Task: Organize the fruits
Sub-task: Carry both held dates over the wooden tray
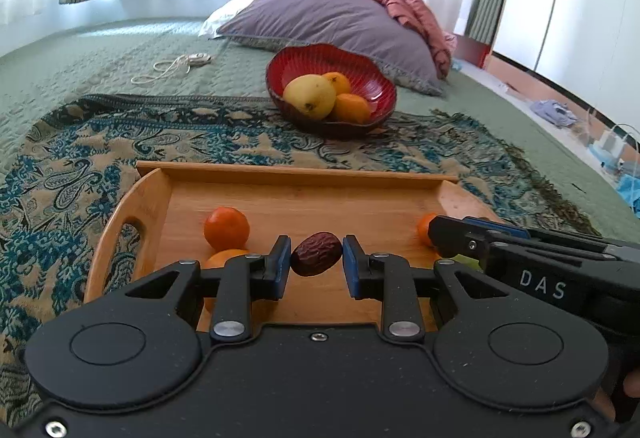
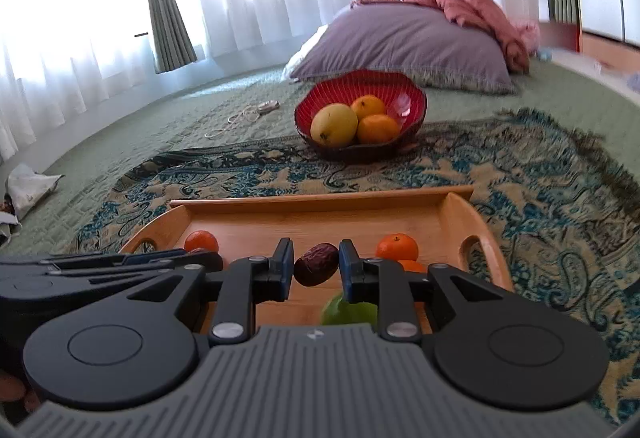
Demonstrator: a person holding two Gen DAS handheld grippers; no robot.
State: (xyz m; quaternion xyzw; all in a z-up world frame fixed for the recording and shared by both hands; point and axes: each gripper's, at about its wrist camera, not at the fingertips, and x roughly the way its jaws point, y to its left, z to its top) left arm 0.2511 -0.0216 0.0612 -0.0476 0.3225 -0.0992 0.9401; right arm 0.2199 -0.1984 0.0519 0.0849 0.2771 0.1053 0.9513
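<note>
Each gripper, left (image 1: 316,256) and right (image 2: 316,265), pinches a wrinkled date, which could slip from the fingers before reaching the red bowl (image 1: 376,77).

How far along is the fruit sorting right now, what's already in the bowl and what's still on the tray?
Done: the red bowl already holds a yellow fruit and two oranges.
In hand: the left gripper and the right gripper are each shut on a dark date, both above the wooden tray.
Left: several tangerines and a green fruit still sit on the tray.
</note>
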